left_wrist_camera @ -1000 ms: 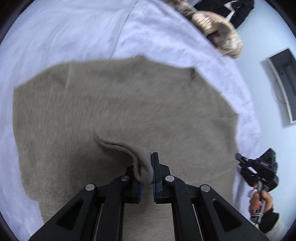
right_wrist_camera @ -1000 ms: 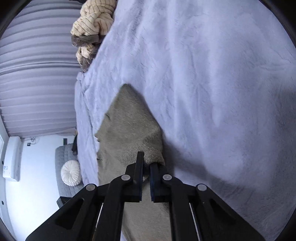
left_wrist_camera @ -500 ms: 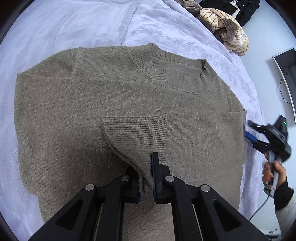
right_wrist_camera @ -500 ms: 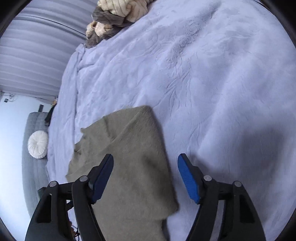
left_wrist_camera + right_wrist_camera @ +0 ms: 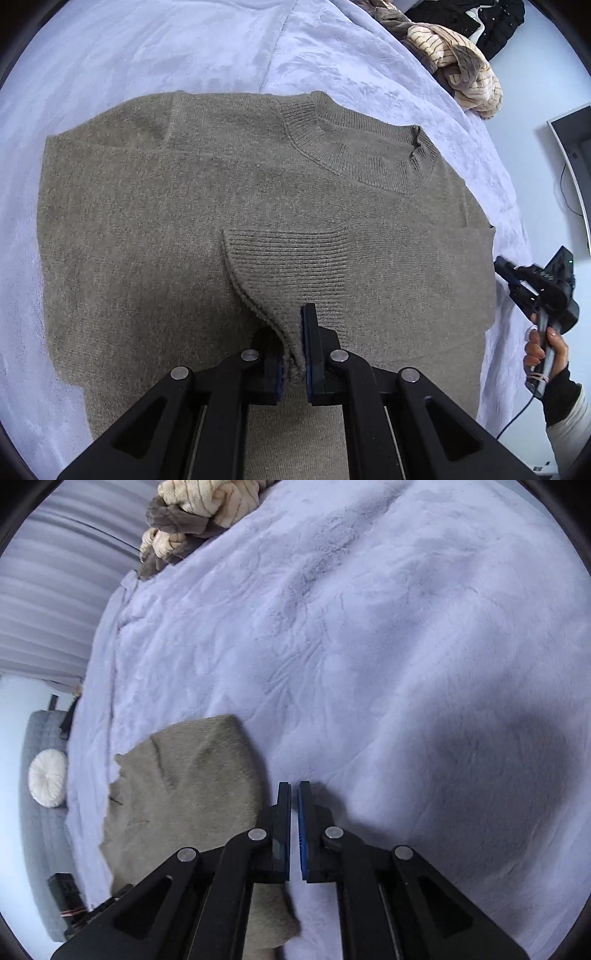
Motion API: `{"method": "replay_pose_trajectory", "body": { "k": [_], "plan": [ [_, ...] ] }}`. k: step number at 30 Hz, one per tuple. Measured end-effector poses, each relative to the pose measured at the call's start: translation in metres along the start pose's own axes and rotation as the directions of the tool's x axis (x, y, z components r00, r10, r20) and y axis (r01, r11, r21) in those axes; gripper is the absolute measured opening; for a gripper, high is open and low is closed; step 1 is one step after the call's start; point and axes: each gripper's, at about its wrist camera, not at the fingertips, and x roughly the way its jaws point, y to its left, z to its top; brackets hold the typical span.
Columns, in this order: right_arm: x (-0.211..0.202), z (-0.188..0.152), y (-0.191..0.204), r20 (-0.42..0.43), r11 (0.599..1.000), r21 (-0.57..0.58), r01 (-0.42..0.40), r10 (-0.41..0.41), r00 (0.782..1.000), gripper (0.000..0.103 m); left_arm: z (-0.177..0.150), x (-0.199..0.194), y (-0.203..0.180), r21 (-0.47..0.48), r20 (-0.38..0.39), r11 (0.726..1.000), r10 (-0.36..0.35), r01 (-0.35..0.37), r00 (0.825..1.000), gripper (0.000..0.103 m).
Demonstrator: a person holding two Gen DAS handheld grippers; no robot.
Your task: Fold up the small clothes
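A grey-brown knit sweater lies flat on a pale lilac blanket, collar at the far side. One sleeve is folded across the body, and its ribbed cuff is pinched in my left gripper, which is shut on it just above the sweater. My right gripper is shut and empty, its tips over the blanket just right of the sweater's edge. It also shows in the left wrist view, held in a hand at the sweater's right side.
A heap of cream and brown knitwear lies at the far edge of the bed; it also shows in the right wrist view. Dark clothes lie beyond. A grey sofa with a round white cushion stands beside the bed.
My right gripper let go of the sweater, opened wide, then shut empty beside the sweater's edge. My left gripper kept hold of the cuff and laid the sleeve across the body.
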Motion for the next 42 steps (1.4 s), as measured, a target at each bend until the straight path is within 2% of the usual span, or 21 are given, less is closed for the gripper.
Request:
{"method": "replay_pose_trajectory", "body": {
  "k": [1,2,3,4,6,7,10,12,15,17,19,21,22,23,25,28,30,32,34,38,42],
  "plan": [
    [0.000,0.000,0.003,-0.004,1.000,0.007,-0.029,0.029,1.000,0.041,0.001,0.000,-0.002,0.007,0.001,1.000,0.009,-0.009,1.000,0.008],
    [0.002,0.001,0.008,-0.004,1.000,-0.003,-0.026,0.026,1.000,0.077,0.002,0.001,-0.005,0.011,0.004,1.000,0.013,-0.013,1.000,0.008],
    [0.007,0.003,0.017,-0.004,1.000,-0.024,-0.016,0.016,1.000,0.086,0.003,-0.001,-0.007,0.016,0.009,1.000,0.017,-0.017,1.000,0.008],
    [0.017,0.005,0.026,-0.022,0.998,-0.055,-0.011,0.010,1.000,0.084,0.001,-0.003,-0.009,0.018,0.013,1.000,0.017,-0.017,1.000,0.008],
    [0.035,0.006,0.037,-0.095,0.995,-0.095,0.008,-0.017,0.995,0.050,0.001,-0.007,-0.014,0.027,0.025,1.000,0.007,-0.007,1.000,0.008],
    [0.043,0.006,0.043,-0.131,0.992,-0.119,0.034,-0.050,0.990,0.006,0.001,-0.011,-0.015,0.037,0.036,0.999,0.004,-0.005,0.999,0.008],
    [0.046,0.003,0.055,-0.063,0.967,-0.216,0.138,-0.155,0.986,0.008,0.000,-0.011,-0.017,0.080,0.057,0.996,0.043,-0.048,0.997,0.008],
    [0.051,0.003,0.044,-0.065,0.963,-0.195,0.186,-0.202,0.977,0.008,-0.003,-0.004,-0.007,0.083,0.029,0.992,0.089,-0.092,0.996,0.008],
    [0.052,0.001,0.036,-0.062,0.975,-0.146,0.170,-0.180,0.982,0.008,-0.012,-0.014,0.016,0.025,0.023,0.998,0.058,-0.059,0.998,0.008],
    [0.051,-0.001,0.041,-0.055,0.967,-0.173,0.185,-0.197,0.979,0.008,-0.017,-0.026,0.024,0.014,0.036,0.994,0.103,-0.104,0.994,0.008],
    [0.043,0.000,0.039,-0.057,0.967,-0.163,0.193,-0.205,0.977,0.009,-0.021,-0.041,0.030,0.013,0.052,0.983,0.182,-0.183,0.982,0.008],
    [0.027,-0.003,0.043,-0.036,0.964,-0.139,0.227,-0.234,0.972,0.019,-0.022,-0.056,0.031,0.025,0.073,0.980,0.194,-0.196,0.978,0.008],
    [0.017,-0.006,0.046,-0.023,0.964,-0.130,0.232,-0.237,0.971,0.029,-0.022,-0.063,0.029,0.032,0.089,0.982,0.180,-0.184,0.980,0.008],
    [0.006,-0.012,0.051,-0.015,0.970,-0.130,0.205,-0.209,0.978,0.032,-0.021,-0.067,0.028,0.040,0.101,0.984,0.169,-0.174,0.980,0.008],
    [-0.005,-0.025,0.066,-0.029,0.977,-0.161,0.137,-0.144,0.989,0.032,-0.018,-0.072,0.019,0.060,0.125,0.987,0.142,-0.150,0.982,0.008],
    [-0.003,-0.051,0.086,-0.082,0.968,-0.235,0.087,-0.109,0.991,0.033,-0.013,-0.055,0.002,0.080,0.116,0.988,0.119,-0.129,0.986,0.008],
    [0.016,-0.069,0.090,-0.135,0.959,-0.264,0.098,-0.138,0.981,0.033,-0.015,-0.026,-0.006,0.113,0.077,0.976,0.176,-0.184,0.981,0.008],
    [0.037,-0.082,0.082,-0.170,0.943,-0.294,0.155,-0.211,0.963,0.032,-0.021,-0.003,-0.007,0.147,0.046,0.957,0.248,-0.252,0.968,0.008],
    [0.045,-0.092,0.070,-0.168,0.932,-0.317,0.176,-0.238,0.957,0.027,-0.030,-0.006,-0.003,0.167,0.078,0.959,0.221,-0.231,0.972,0.008],
    [0.022,-0.094,0.050,-0.155,0.954,-0.263,0.145,-0.191,0.969,0.026,-0.040,-0.028,0.013,0.150,0.052,0.965,0.209,-0.214,0.977,0.008],
    [0.008,-0.098,0.042,-0.161,0.953,-0.228,0.200,-0.239,0.958,0.036,-0.050,-0.041,0.022,0.118,0.028,0.966,0.229,-0.231,0.973,0.008]
  ]
}}
